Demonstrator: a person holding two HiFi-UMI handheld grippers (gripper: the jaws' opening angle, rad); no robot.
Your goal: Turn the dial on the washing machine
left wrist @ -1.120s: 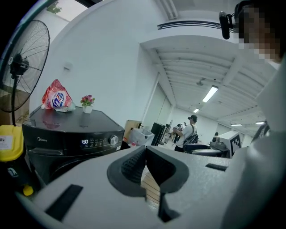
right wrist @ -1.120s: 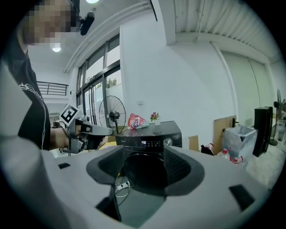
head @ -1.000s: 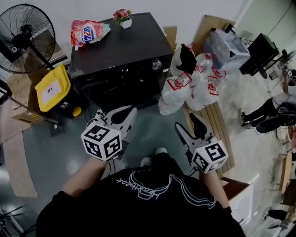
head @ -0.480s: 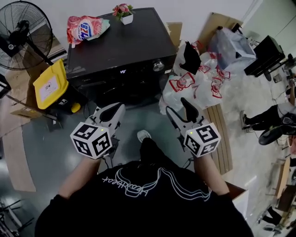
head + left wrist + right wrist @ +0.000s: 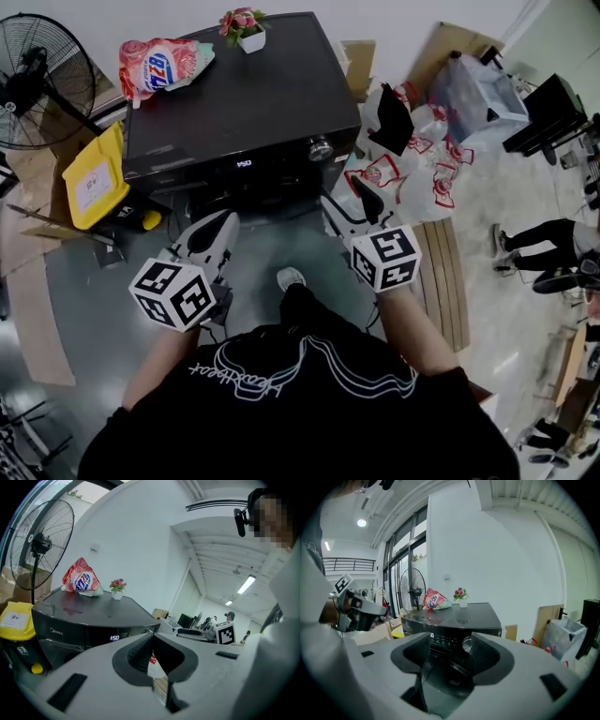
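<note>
The right gripper (image 5: pixel 449 645) has its two grey jaws standing wide apart with nothing clamped between them. Its own view looks through the gap at the front of a black, box-shaped washing machine (image 5: pixel 234 94). The round silver dial (image 5: pixel 467 644) shows just inside the right jaw but lies well beyond it, untouched. In the head view this gripper is low in front of the machine's right front corner, short of the control panel. The dial sits at the right end of that front panel, with a small lit white display (image 5: pixel 244 164) near the panel's middle.

The left gripper (image 5: pixel 151 639) has its jaws brought together — the tips meet and hold nothing. It is in front of the machine's left half, clear of the front.

On the machine's glossy top, a red-and-white plastic detergent bag (image 5: pixel 159 64) lies at the back left corner. A small white pot of pink flowers (image 5: pixel 246 28) stands at the back edge, just right of the bag.

On the floor to the left stand a yellow plastic container (image 5: pixel 94 178) and, behind it, a black pedestal fan (image 5: pixel 37 80). To the right of the machine sits a heap of white plastic bags with red print (image 5: pixel 403 169).
</note>
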